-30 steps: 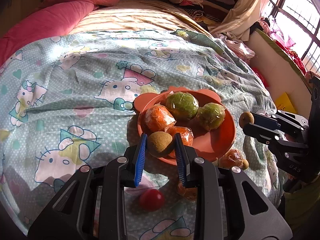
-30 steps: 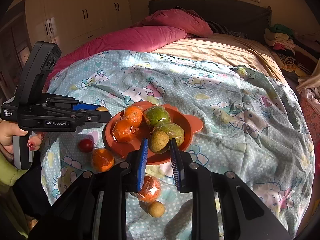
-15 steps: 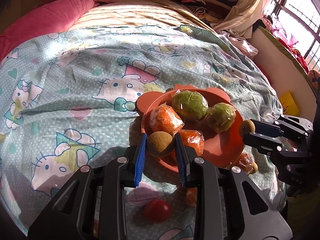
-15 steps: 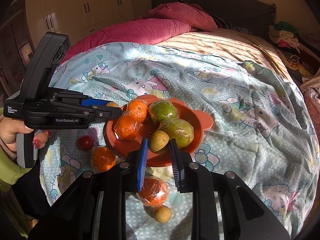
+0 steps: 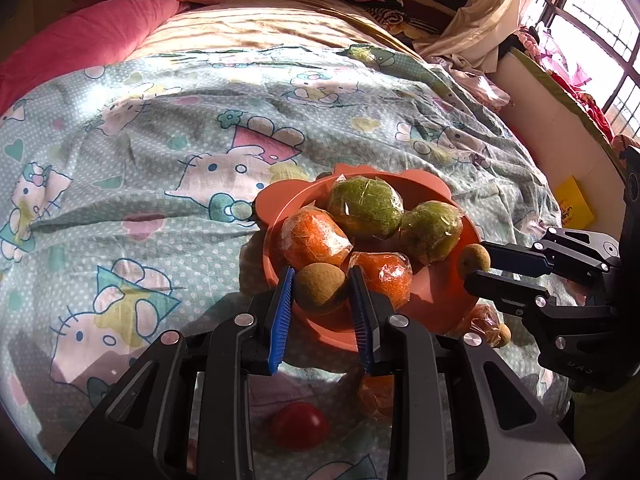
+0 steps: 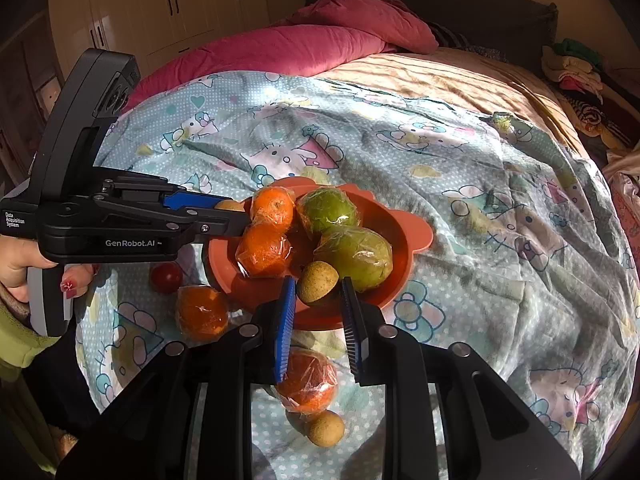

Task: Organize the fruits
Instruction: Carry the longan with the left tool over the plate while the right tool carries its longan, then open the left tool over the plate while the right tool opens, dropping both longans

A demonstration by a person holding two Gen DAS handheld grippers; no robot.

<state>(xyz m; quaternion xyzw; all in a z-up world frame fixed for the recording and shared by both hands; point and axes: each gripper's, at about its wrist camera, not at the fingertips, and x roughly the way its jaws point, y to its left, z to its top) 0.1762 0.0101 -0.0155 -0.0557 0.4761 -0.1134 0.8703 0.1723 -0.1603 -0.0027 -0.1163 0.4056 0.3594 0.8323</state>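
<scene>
An orange bowl (image 5: 436, 300) (image 6: 404, 240) on the bed holds two wrapped oranges (image 5: 314, 236) (image 6: 264, 248) and two wrapped green fruits (image 5: 366, 208) (image 6: 354, 256). My left gripper (image 5: 320, 292) is shut on a small brown fruit (image 5: 319, 289) over the bowl's near rim. My right gripper (image 6: 318, 284) is shut on another small brown fruit (image 6: 319, 279) over the bowl's opposite rim; it also shows in the left wrist view (image 5: 474, 258). Loose on the sheet lie a red fruit (image 5: 299, 426) (image 6: 166, 277), two wrapped oranges (image 6: 202, 312) (image 6: 308, 382) and a small brown fruit (image 6: 326, 428).
A Hello Kitty sheet (image 5: 160, 168) covers the bed. A pink duvet (image 6: 280, 48) lies at the head. Folded clothes (image 6: 576, 68) sit at the far side. A window (image 5: 592, 28) and a yellow card (image 5: 572, 208) are beyond the bed's edge.
Both grippers have moved in over the bowl from opposite sides, each still holding its small brown fruit. The fruits in the bowl and on the sheet have not moved.
</scene>
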